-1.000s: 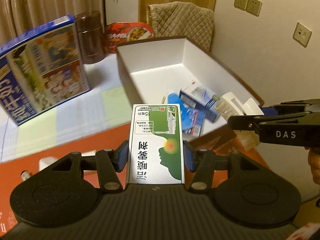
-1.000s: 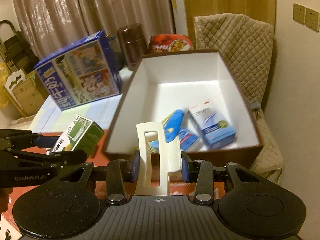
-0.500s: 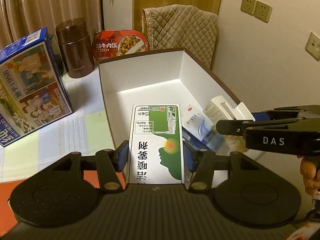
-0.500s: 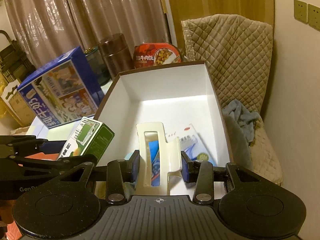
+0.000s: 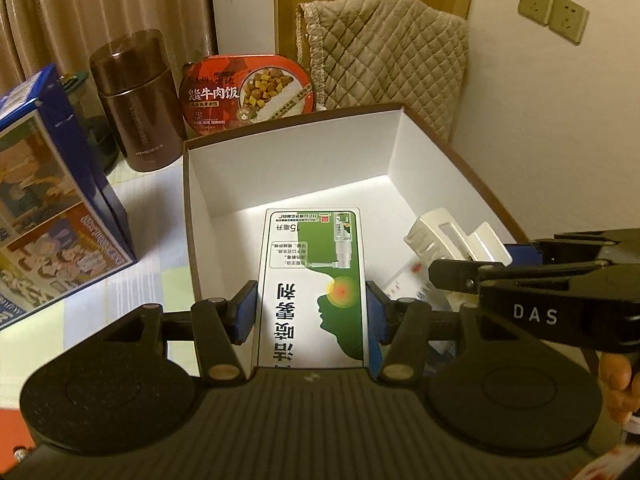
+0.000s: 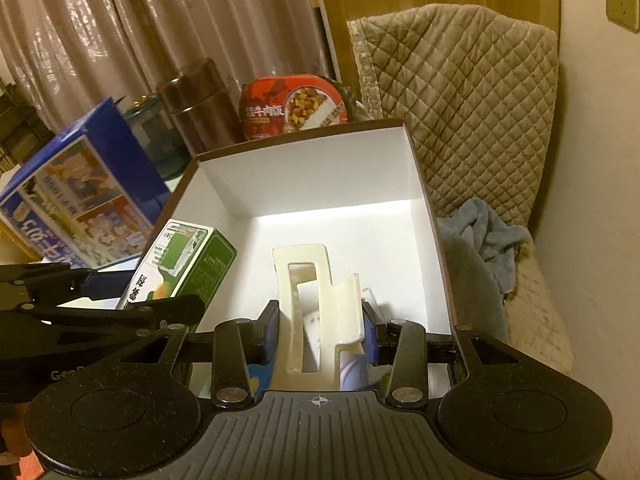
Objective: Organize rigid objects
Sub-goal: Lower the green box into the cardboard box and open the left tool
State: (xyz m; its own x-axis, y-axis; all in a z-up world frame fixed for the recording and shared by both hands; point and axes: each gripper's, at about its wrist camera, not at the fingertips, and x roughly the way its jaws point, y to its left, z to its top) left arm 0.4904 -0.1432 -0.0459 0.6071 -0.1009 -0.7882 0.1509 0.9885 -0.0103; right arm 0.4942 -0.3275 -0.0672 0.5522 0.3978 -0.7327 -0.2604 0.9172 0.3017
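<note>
The green and white spray box (image 5: 312, 284) sits between the two blue pads of the left tool (image 5: 311, 314), which press on its long sides, so this tool is closed on it at about half width. The box hangs above the near left part of the open white box (image 5: 288, 172), just inside its near wall. The cream plastic clip (image 6: 316, 312) is clamped the same way in the right tool (image 6: 319, 334), whose pads grip both its sides; it stands upright over the near right part of the same box. The two held things are near each other but apart. Inside, the far half of the white floor is bare and gives open room, while small packages lie at the near end under the clip. The brown rim is close on the left of the spray box and on the right of the clip. Behind the white box stand a brown canister (image 5: 136, 104) and a red meal tub (image 5: 248, 94); a blue carton (image 5: 52, 204) stands on the bench (image 5: 132, 280) to the left.
</note>
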